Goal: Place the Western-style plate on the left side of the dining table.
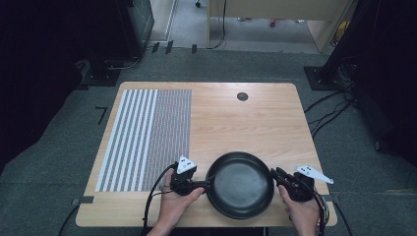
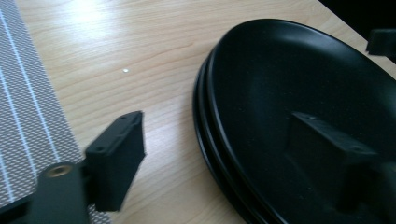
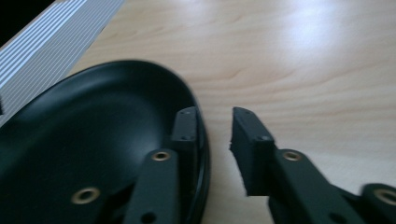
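Black pan (image 1: 240,184) on wooden table (image 1: 246,123), left gripper (image 1: 199,186) and right gripper (image 1: 273,175) fingers apart, straddling its rim

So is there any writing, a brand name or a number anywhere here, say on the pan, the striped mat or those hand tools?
None can be read. The black pan, the striped mat and the table bear no lettering. The grey plate on the left gripper carries small dark dots, not text.

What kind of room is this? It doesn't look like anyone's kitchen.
Probably a lab or recording studio, not a kitchen. A lone black pan sits on a wooden table with a striped mat. Cables trail over grey carpet, and dark equipment stands around.
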